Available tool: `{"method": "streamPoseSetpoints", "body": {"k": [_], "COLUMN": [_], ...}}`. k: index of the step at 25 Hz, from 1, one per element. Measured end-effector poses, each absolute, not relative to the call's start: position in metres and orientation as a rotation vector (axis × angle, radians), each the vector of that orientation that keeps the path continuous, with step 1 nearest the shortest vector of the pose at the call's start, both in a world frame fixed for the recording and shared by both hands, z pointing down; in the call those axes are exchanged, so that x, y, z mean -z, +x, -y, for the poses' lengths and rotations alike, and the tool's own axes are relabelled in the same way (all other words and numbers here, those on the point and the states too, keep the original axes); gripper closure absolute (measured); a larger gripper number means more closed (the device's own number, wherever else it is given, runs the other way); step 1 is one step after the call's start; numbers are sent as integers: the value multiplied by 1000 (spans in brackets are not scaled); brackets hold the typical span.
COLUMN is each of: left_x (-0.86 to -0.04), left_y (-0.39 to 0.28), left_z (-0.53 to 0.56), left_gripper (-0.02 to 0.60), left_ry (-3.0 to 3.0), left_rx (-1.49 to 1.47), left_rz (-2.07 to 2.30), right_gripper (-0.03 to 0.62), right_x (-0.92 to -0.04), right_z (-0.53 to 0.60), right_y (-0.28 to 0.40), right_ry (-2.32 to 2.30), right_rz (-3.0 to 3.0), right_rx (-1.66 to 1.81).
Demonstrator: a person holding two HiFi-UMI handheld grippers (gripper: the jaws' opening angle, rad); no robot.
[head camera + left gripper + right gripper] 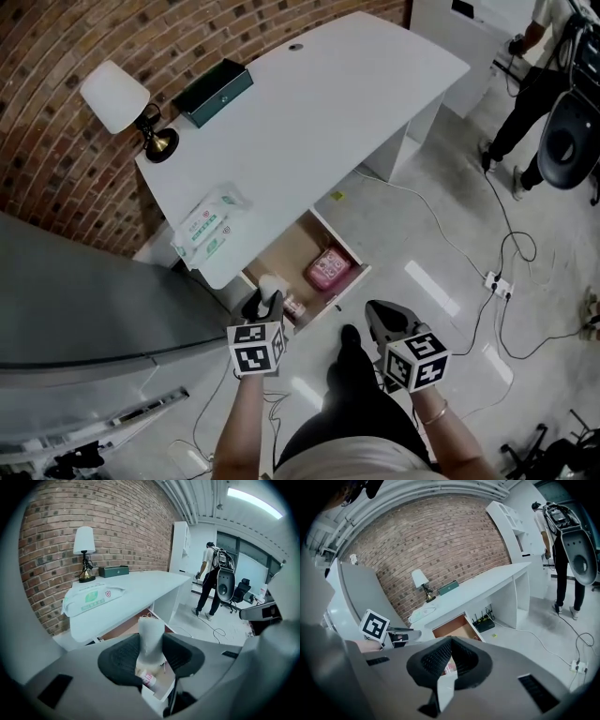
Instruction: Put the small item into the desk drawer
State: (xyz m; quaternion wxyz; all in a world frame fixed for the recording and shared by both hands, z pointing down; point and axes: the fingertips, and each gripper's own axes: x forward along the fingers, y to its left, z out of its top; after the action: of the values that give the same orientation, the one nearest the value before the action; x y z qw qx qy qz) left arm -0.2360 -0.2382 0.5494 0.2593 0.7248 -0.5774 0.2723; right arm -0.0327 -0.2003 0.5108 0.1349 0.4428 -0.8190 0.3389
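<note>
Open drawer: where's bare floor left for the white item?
In the brown wooden drawer, bare floor lies between the white desk overhead and the pink packet. Crowded at the near-left corner: a small labelled bottle under the left tool, which grips the white cylinder.

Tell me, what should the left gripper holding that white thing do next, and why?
Probably lower the left gripper a little toward the open drawer before releasing. Its jaws are clamped on the white item, which seems to hang over the drawer's end, away from the pink pack.
</note>
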Motion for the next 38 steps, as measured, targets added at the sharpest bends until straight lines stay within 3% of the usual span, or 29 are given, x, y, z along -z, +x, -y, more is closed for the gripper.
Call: {"method": "streamPoseSetpoints", "body": {"k": [38], "left_x": [-807], "left_y": [-165], "left_z": [400], "left_gripper": [408], "left_ry": [1827], "left_rx": [-1248], "left_rz": [1234], "right_gripper": [585], "right_x": [-650], "right_z": [287], "right_y": [31], "right_ry": [1337], "right_rz": [2157], "right_rx": [-1243]}}
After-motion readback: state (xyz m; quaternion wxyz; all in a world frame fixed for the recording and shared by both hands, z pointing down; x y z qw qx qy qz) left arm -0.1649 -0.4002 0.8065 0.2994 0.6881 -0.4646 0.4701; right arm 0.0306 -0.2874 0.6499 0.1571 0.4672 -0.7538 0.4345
